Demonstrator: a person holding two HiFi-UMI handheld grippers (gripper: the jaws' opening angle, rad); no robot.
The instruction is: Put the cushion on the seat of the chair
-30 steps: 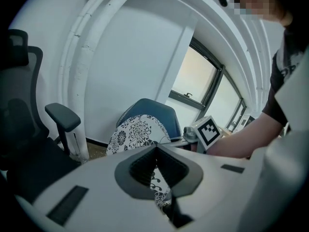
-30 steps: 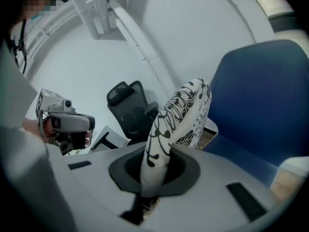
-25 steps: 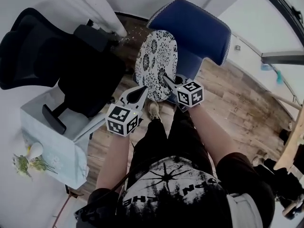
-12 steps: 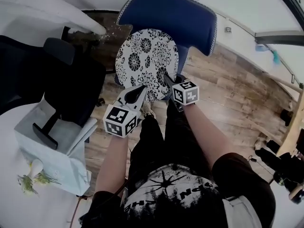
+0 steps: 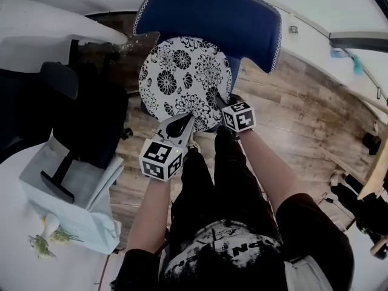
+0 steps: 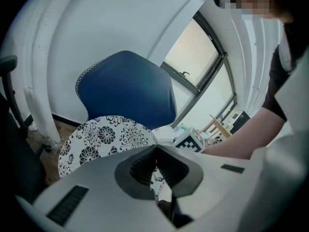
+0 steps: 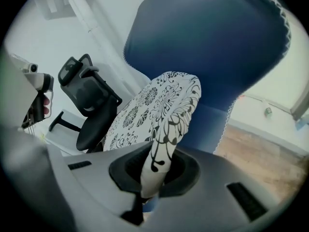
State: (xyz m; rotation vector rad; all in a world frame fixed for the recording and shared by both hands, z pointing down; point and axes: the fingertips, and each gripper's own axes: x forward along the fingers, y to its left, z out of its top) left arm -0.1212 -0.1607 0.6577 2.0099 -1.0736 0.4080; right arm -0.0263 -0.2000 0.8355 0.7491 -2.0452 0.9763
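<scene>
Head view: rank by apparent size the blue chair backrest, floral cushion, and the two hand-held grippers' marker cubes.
1. Blue chair backrest, though the frame crops its top.
2. Floral cushion.
3. Left marker cube and right marker cube: the left looks slightly bigger, but it sits nearer the camera, so unranked.

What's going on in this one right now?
A person holds a gripper in each hand. The left gripper and right gripper are both shut on the near edge of the round, black-and-white floral cushion. The cushion sits tilted above the seat of the blue chair, in front of its backrest. It is not yet released.
</scene>
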